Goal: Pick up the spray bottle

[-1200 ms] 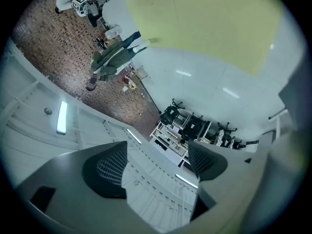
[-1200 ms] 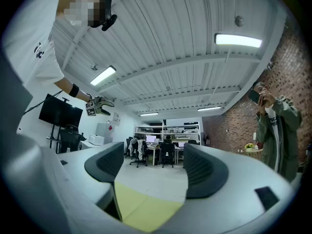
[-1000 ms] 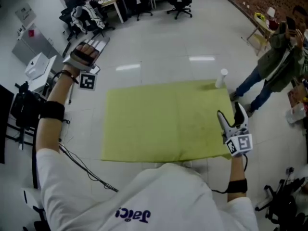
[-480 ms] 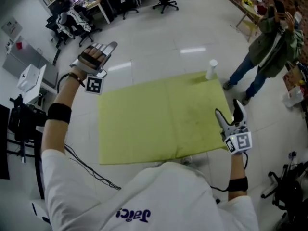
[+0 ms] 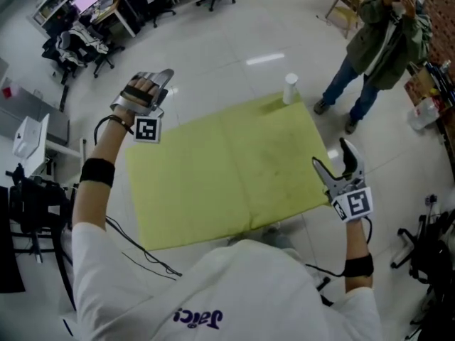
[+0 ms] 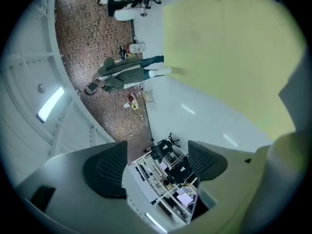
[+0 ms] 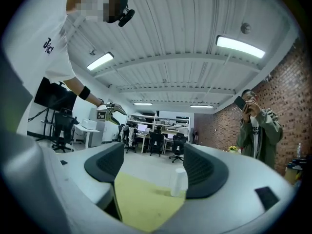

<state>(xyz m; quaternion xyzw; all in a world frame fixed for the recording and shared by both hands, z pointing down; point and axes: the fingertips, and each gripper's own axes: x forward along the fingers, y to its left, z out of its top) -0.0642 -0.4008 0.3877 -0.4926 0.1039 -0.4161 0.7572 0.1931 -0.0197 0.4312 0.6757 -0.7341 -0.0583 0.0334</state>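
Observation:
The spray bottle point(image 5: 290, 89) is a small white upright bottle at the far right corner of the yellow-green table point(image 5: 213, 183). My left gripper point(image 5: 165, 78) hangs open and empty over the floor just off the table's far left corner, far from the bottle. My right gripper point(image 5: 331, 155) is open and empty at the table's right edge, pointing level toward the bottle. In the right gripper view the bottle point(image 7: 179, 182) stands ahead between the pads point(image 7: 204, 169), still some way off. In the left gripper view the bottle point(image 6: 160, 72) shows small and distant beyond the table point(image 6: 229, 48).
A person point(image 5: 380, 34) in a green jacket stands on the floor just past the bottle's corner, holding up a phone. Office desks and chairs point(image 5: 92, 20) fill the back left. Black equipment point(image 5: 28, 197) stands left of the table, more gear point(image 5: 430, 254) at right.
My left gripper has come down and toward the table's far left corner. The right gripper has shifted slightly forward along the right edge. Both stay open.

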